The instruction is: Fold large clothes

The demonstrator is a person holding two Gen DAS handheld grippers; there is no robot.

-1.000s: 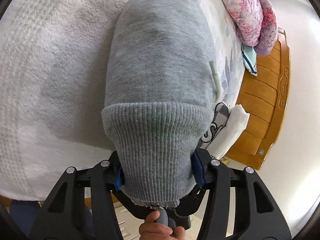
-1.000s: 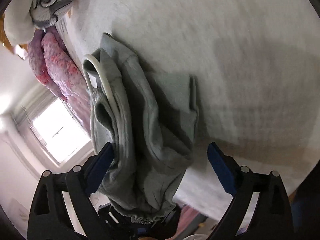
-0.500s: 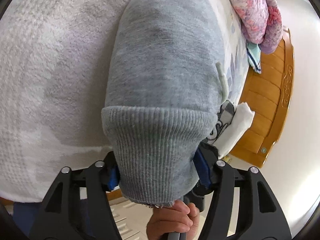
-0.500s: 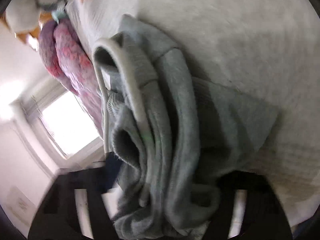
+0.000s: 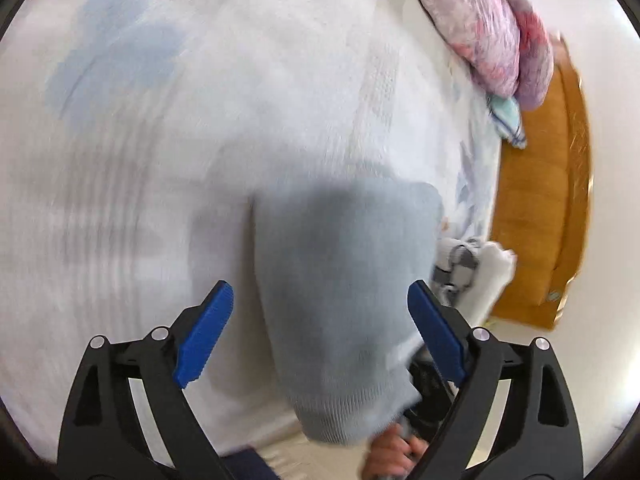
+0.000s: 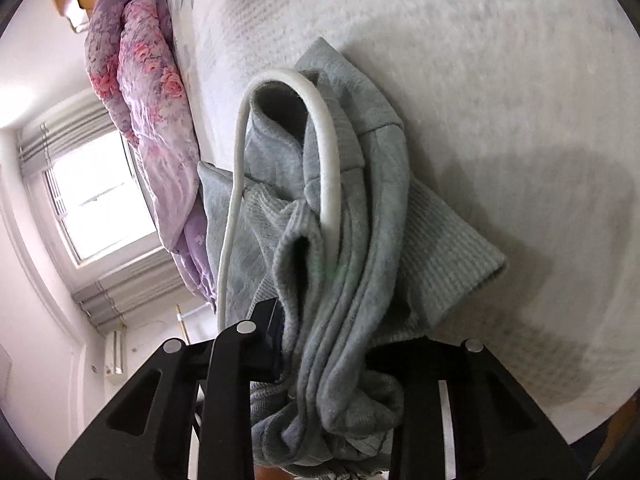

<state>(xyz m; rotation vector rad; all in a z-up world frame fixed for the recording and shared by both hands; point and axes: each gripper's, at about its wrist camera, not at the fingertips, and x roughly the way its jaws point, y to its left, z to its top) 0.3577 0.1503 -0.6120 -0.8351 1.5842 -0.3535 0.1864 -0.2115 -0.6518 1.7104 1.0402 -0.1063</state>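
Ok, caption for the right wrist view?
Right tongs closing on bunched grey sweatshirt over the white bedspread.

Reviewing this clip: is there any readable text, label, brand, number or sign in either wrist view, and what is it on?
None can be read.
The grey garment shows no print, tag or logo.
The white fabric with dark pattern at the bed's edge is too blurred to tell whether it carries letters.
The floral quilt and wooden bed frame carry no text.

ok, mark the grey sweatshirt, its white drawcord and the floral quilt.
grey sweatshirt (image 5: 344,264): left wrist view, flat body panel.
white drawcord (image 6: 330,168): right wrist view, right side of the loop.
floral quilt (image 6: 152,92): right wrist view, pink rose print mid-roll.
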